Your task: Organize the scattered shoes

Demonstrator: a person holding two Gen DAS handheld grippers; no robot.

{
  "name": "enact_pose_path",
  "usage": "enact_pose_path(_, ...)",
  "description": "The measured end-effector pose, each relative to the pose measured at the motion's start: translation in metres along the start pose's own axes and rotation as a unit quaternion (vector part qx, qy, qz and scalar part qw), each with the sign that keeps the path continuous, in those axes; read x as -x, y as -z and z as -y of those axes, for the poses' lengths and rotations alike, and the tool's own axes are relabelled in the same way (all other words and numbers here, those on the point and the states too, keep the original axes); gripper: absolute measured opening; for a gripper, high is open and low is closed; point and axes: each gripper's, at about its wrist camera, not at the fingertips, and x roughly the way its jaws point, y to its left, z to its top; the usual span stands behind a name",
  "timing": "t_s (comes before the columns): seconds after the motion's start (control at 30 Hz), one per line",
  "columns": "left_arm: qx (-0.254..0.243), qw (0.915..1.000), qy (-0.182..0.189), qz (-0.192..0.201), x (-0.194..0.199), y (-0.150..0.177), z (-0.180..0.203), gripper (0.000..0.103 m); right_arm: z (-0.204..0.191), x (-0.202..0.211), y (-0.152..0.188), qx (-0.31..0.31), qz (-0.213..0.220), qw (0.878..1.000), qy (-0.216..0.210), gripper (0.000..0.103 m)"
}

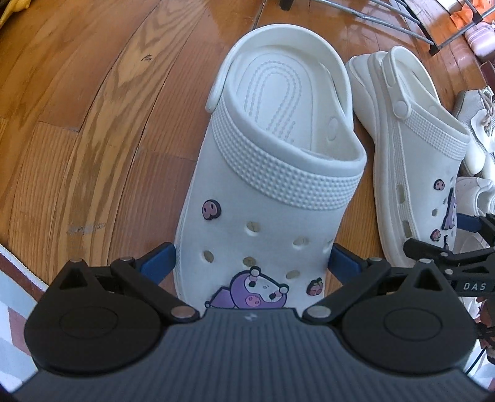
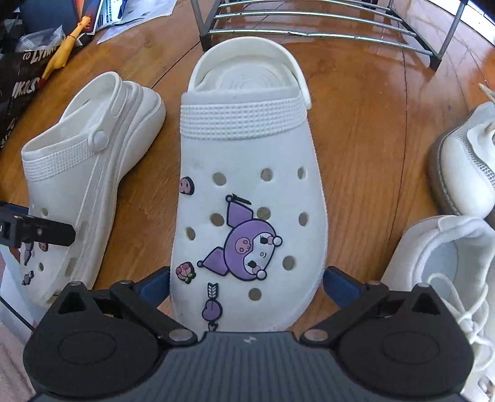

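Observation:
Two white clogs with purple cartoon charms lie side by side on the wooden floor, heels pointing away from me. My left gripper (image 1: 250, 263) straddles the toe of the left clog (image 1: 278, 154), its blue pads (image 1: 157, 263) pressed against both sides. In the same way, my right gripper (image 2: 247, 284) holds the toe of the right clog (image 2: 247, 148). From the right wrist view the left clog (image 2: 86, 173) leans on its side, sole showing, with the left gripper's black tip (image 2: 37, 232) over its toe. The right clog (image 1: 423, 160) also appears in the left wrist view.
A metal shoe rack (image 2: 309, 24) stands just beyond the clogs' heels. Two white sneakers (image 2: 464, 160) (image 2: 448, 278) lie close on the right. A black bag, papers and a yellow object (image 2: 62, 46) crowd the far left. A rug edge (image 1: 15, 293) lies near left.

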Motion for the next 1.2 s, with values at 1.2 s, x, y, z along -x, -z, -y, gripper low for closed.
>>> enact_pose_path(1.2, 0.085, 0.971, 0.179, 0.134, 0.024, -0.004, 0.002, 0.075, 0.122, 0.082, -0.007, -0.187, 0.22, 0.942, -0.17, 0.101)
